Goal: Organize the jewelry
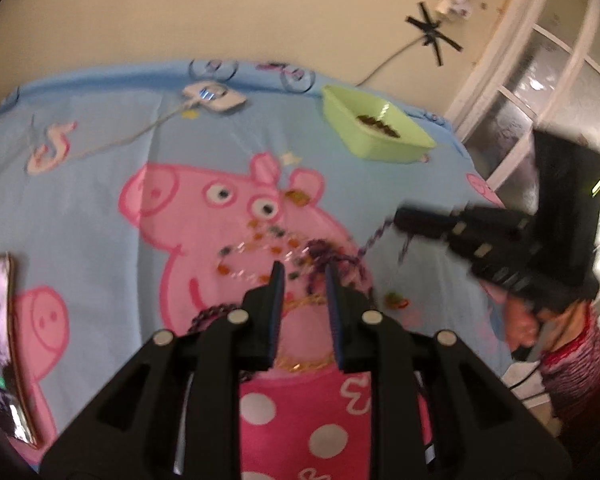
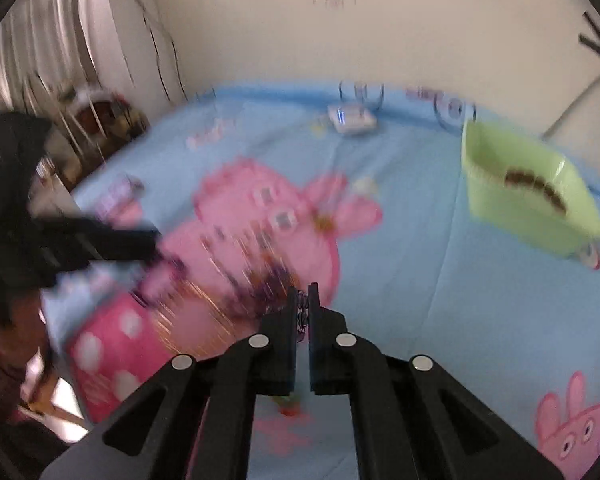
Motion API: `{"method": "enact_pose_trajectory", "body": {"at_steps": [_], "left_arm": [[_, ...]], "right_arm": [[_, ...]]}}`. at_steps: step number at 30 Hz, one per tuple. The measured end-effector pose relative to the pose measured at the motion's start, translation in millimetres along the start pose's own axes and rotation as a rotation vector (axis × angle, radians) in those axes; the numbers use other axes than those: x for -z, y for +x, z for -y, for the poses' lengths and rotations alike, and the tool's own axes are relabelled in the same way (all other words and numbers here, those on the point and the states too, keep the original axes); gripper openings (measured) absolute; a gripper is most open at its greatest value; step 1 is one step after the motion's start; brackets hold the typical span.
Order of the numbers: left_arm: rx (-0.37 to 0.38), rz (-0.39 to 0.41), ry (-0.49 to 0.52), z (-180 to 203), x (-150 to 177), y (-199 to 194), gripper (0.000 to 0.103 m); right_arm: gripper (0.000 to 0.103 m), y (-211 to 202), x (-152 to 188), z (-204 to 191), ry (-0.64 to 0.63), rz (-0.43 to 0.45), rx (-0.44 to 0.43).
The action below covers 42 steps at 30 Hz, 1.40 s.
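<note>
Blue cartoon bedsheet [image 1: 100, 128], green tub [image 1: 374, 130]; right hand-held gripper [image 2: 304, 294] pinching purple chain [image 1: 374, 240], left hand-held gripper [image 1: 302, 276] parted.

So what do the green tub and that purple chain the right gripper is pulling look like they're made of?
The green tub looks like moulded plastic: smooth matte walls, uniform pale colour, rounded rim. The purple chain looks like small linked or twisted strands, possibly coated metal or cord; blur leaves that open. The right gripper is shut on it.

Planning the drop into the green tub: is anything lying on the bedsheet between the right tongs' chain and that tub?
Nothing visible. The right tongs pinch a dark chain, and only bare blue bedsheet lies between it and the green tub.
</note>
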<state>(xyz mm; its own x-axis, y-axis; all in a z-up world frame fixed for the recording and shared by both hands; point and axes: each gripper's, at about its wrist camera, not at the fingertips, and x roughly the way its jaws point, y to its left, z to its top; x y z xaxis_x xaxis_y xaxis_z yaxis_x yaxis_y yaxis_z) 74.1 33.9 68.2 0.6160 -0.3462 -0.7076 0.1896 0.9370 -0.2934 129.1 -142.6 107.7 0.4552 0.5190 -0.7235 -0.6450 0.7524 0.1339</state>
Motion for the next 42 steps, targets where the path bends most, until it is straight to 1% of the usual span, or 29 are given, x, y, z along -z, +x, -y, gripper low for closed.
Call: {"method": "enact_pose_trajectory", "body": {"at_steps": [1,2,3,4,5,9,13,16,17,18,19,20,21,23,26,28,33,37,39,42], "left_arm": [[-0.001,0.018,0.032,9.3,-3.4,-1.8,0.04],[-0.005,0.034,0.051,14.4,-5.0,-3.3,0.061],[-0.012,0.058,0.068,20.8,-6.0,-5.6,0.072],[-0.013,0.091,0.097,30.5,-7.8,-8.7,0.073],[-0.006,0.104,0.128,39.0,-10.7,-9.3,0.073],[0.003,0.134,0.178,60.2,-26.9,-6.6,0.073],[-0.007,0.159,0.226,75.7,-42.7,2.0,0.073],[-0.017,0.148,0.243,83.1,-55.1,17.5,0.073],[-0.018,0.139,0.247,85.4,-58.4,22.9,0.07],[-0.018,0.129,0.252,86.8,-62.5,29.3,0.054],[-0.01,0.104,0.263,88.5,-66.8,37.3,0.039],[-0.002,0.082,0.263,89.5,-69.0,41.8,0.017],[0.014,0.062,0.254,88.5,-71.7,44.8,0.005],[0.057,0.061,0.233,86.8,-78.0,41.0,0.005],[0.076,0.091,0.219,86.4,-93.6,28.1,0.005],[0.103,0.102,0.189,83.9,-109.8,20.6,0.005],[0.113,0.108,0.15,87.1,-149.3,17.5,0.005],[0.144,0.099,0.114,97.6,-189.2,31.6,0.005],[0.156,0.096,0.09,100.3,-202.2,41.1,0.005],[0.19,0.068,0.045,108.2,-227.0,71.5,0.005]], "right_arm": [[0.0,-9.9,-8.8,-3.9,-0.011,0.032,0.004],[0.0,-22.7,-18.5,-8.3,-0.024,0.071,0.008],[0.0,-32.1,-27.6,-11.9,-0.033,0.104,0.011],[0.0,-46.1,-36.6,-16.0,-0.047,0.143,0.016],[0.0,-54.1,-44.3,-20.0,-0.057,0.166,0.021],[0.0,-90.4,-66.9,-29.2,-0.092,0.262,0.038],[0.0,-121.5,-85.1,-34.8,-0.116,0.354,0.065],[0.0,-138.3,-95.5,-36.4,-0.129,0.401,0.075],[0.0,-146.2,-100.7,-36.7,-0.134,0.423,0.081],[0.0,-150.9,-102.8,-37.1,-0.138,0.434,0.087],[0.0,-157.5,-106.7,-36.4,-0.141,0.453,0.096],[0.0,-163.0,-108.0,-35.5,-0.141,0.465,0.103],[0.0,-167.1,-109.2,-33.2,-0.141,0.476,0.111],[0.0,-173.1,-110.5,-25.7,-0.133,0.495,0.121],[0.0,-174.0,-107.9,-13.9,-0.109,0.506,0.121],[0.0,-169.5,-105.9,-2.4,-0.085,0.504,0.115],[0.0,-154.2,-99.5,31.0,0.004,0.476,0.097],[0.0,-129.4,-97.5,64.4,0.074,0.43,0.088],[0.0,-117.1,-97.5,80.2,0.112,0.409,0.079],[0.0,-97.4,-98.3,110.2,0.179,0.382,0.077]]}}
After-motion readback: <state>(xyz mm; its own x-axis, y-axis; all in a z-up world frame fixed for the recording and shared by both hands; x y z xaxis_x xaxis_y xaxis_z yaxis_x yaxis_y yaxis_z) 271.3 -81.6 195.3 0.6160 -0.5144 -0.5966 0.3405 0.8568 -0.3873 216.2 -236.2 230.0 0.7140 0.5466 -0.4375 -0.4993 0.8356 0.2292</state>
